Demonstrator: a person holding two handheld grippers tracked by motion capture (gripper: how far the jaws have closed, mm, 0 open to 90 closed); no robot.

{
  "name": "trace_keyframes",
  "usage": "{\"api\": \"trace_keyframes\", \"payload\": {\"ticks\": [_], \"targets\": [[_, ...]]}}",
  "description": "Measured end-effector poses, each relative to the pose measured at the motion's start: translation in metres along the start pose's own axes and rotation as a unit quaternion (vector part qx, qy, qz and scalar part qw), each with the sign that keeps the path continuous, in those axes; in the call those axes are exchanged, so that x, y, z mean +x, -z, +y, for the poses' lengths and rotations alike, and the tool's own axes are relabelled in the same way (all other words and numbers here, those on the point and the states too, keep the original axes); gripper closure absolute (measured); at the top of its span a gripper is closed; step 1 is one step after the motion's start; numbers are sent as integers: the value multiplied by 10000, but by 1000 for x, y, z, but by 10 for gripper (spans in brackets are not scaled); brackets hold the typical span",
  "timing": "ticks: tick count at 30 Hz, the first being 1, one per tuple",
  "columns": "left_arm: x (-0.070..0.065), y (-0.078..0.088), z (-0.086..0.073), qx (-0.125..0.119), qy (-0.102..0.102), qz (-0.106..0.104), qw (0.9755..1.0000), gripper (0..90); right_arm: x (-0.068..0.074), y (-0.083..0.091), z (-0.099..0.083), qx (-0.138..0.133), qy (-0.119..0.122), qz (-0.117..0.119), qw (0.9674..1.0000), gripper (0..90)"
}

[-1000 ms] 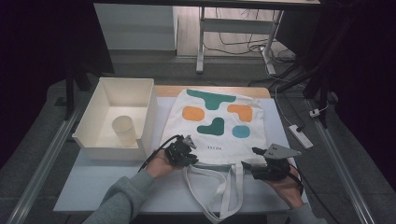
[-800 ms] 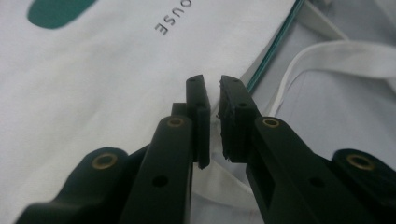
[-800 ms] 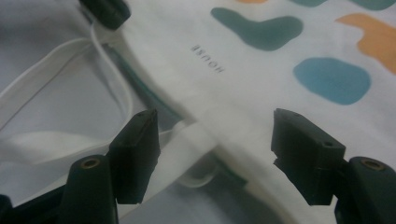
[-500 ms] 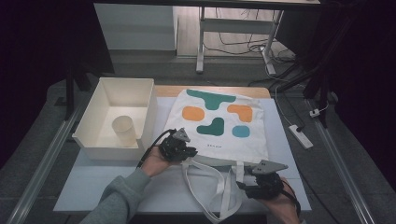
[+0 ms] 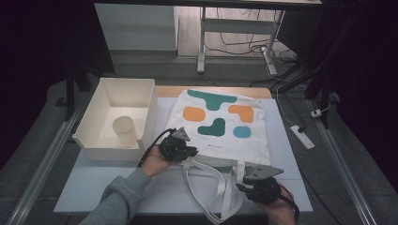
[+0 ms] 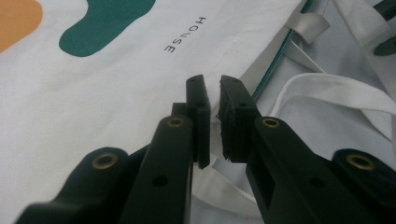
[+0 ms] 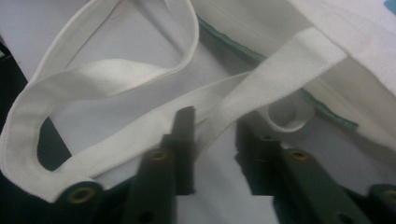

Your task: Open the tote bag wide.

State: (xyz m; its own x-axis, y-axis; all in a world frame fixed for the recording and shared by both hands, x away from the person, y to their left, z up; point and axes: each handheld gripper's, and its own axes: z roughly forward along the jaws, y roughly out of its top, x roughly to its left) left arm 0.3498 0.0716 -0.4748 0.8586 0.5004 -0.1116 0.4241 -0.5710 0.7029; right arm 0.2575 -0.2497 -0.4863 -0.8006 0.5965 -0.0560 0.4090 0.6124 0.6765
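Tote bag lies flat on the table, printed side up, open end toward the person; from table centre it sits toward 1 o'clock. Its white straps trail off the open end toward 6 o'clock.

Left gripper sits at the bag's near-left corner, about 7 o'clock from the print. In the left gripper view its jaws stand almost together, a thin slit between the pads, with a fold of the bag's hem pinched low between them. Green inner trim runs just beside the right pad.

Right gripper is at 5 o'clock from the bag, over the straps. Its jaws have just been closing. In the right gripper view one strap runs down between the two pads; the left pad touches it, and a gap still shows on the other side, so the grip is narrow but not clamped.

White bin stands at 9 o'clock from the bag, just beside it, with a pale cup upright inside.
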Motion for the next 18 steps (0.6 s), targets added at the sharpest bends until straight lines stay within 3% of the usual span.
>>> {"api": "trace_keyframes", "payload": {"ticks": [3,5,9,18], "targets": [[1,0,0,5,2,-11,10000,820,2,7,3,-127,127,-233,9996,843],[1,0,0,9,8,-18,10000,820,1,11,4,-259,94,-244,9993,875],[1,0,0,35,-10,-31,10000,819,-6,14,2,-400,-103,-30,9991,879],[2,-2,-1,55,14,-40,10000,819,-6,16,14,-866,-41,88,9962,881]]}}
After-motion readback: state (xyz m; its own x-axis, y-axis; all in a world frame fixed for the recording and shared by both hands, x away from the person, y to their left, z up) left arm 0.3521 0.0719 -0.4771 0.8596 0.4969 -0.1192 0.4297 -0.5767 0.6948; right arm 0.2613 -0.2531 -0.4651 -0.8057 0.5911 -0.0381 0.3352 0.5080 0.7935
